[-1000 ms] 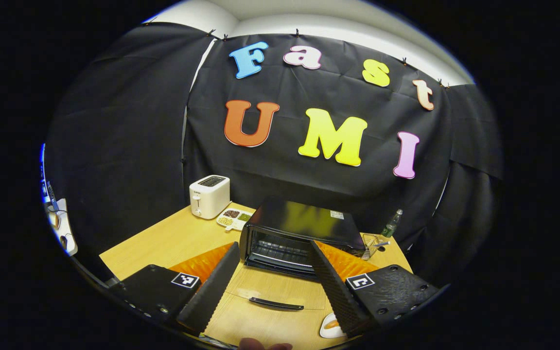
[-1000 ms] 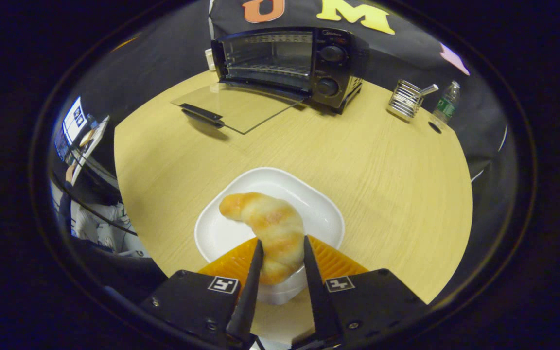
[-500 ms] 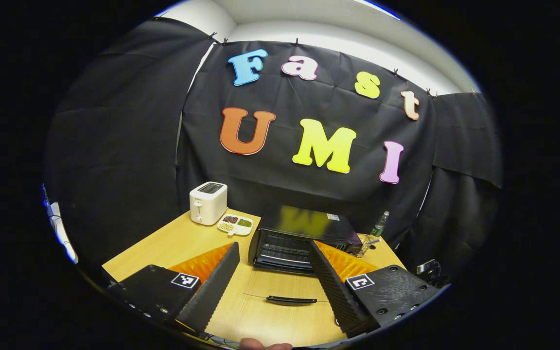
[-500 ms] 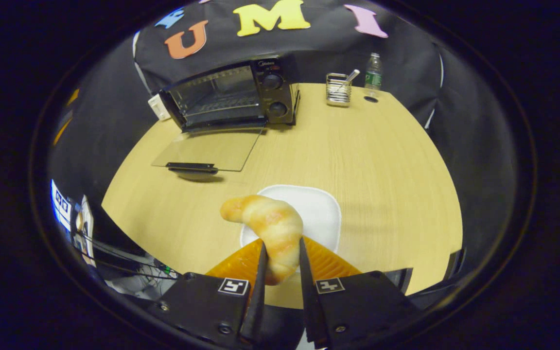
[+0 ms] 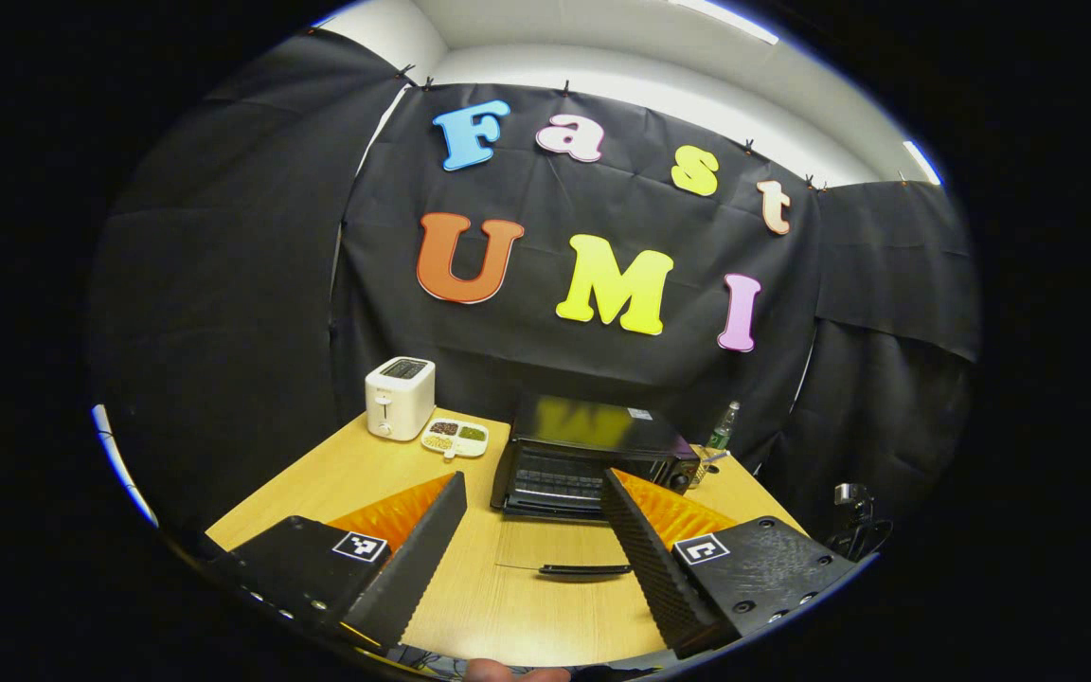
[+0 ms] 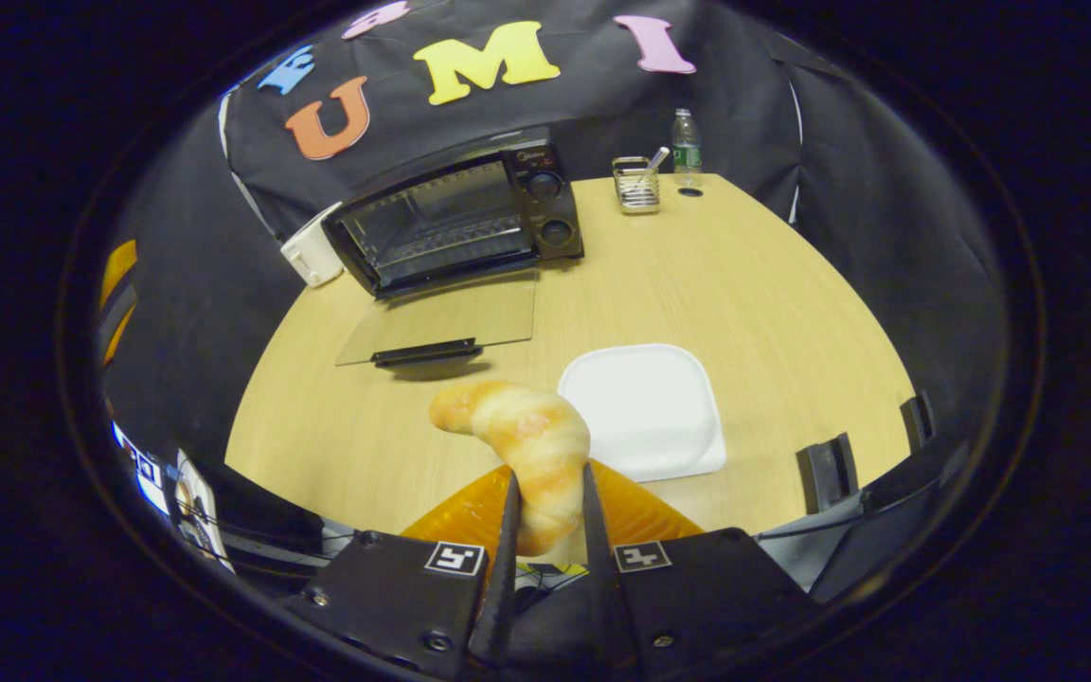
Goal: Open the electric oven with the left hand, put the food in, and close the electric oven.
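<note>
The black electric oven (image 6: pixel 456 227) stands at the back of the wooden table with its glass door (image 6: pixel 441 320) folded flat onto the tabletop. A golden crescent bread roll (image 6: pixel 519 445) hangs in the air above the table's near edge, and my right gripper (image 6: pixel 545 493) is shut on its lower end. The white plate (image 6: pixel 645 409) it came from lies bare to the right of it. In the left gripper view the oven (image 5: pixel 593 453) and its open door (image 5: pixel 555 545) lie ahead, and my left gripper (image 5: pixel 531 540) stands open, back from the door handle.
A white toaster (image 5: pixel 400 397) and a divided snack dish (image 5: pixel 456 437) sit left of the oven. A wire utensil holder (image 6: pixel 635 183) and a water bottle (image 6: pixel 686 147) stand at the far right. Black clamps (image 6: pixel 825 466) grip the table's near right edge.
My right gripper has lifted the roll off the plate and drawn back and left, the plate now lying to its right. My left gripper has pulled farther away from the oven.
</note>
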Motion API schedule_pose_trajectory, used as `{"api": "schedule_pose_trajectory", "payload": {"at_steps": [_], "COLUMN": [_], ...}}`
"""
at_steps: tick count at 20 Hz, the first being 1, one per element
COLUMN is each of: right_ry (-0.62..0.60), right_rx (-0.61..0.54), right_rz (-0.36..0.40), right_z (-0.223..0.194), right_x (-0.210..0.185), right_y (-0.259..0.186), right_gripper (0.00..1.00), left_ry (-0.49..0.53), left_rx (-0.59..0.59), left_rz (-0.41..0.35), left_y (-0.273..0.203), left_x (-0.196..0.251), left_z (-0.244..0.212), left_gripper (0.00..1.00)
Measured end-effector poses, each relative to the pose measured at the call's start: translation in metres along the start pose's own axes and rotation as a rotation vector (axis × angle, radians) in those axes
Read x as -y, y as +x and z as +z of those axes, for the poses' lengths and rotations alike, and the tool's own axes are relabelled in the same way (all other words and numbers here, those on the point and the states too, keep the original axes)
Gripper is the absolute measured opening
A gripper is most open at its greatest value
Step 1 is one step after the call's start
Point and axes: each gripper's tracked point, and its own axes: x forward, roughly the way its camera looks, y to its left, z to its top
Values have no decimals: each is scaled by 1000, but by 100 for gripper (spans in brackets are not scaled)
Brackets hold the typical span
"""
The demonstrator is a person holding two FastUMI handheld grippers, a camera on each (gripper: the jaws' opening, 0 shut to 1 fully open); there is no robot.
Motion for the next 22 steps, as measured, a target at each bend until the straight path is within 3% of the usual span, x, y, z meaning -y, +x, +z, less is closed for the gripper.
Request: {"api": "schedule_pose_trajectory", "payload": {"at_steps": [7,13,22], "right_ry": [122,272,352], "right_rx": [51,159,281], "right_rz": [78,136,78], "right_z": [28,94,200], "right_x": [-69,-119,-132], "right_y": [46,98,192], "right_gripper": [35,35,34], "left_ry": [44,85,67], "left_rx": [-21,-93,-194], "left_rz": [40,113,248], "left_y": [-21,-38,-62], "left_x": [-39,-74,-115], "left_z": [-2,-22,-48], "left_gripper": [94,94,94]}}
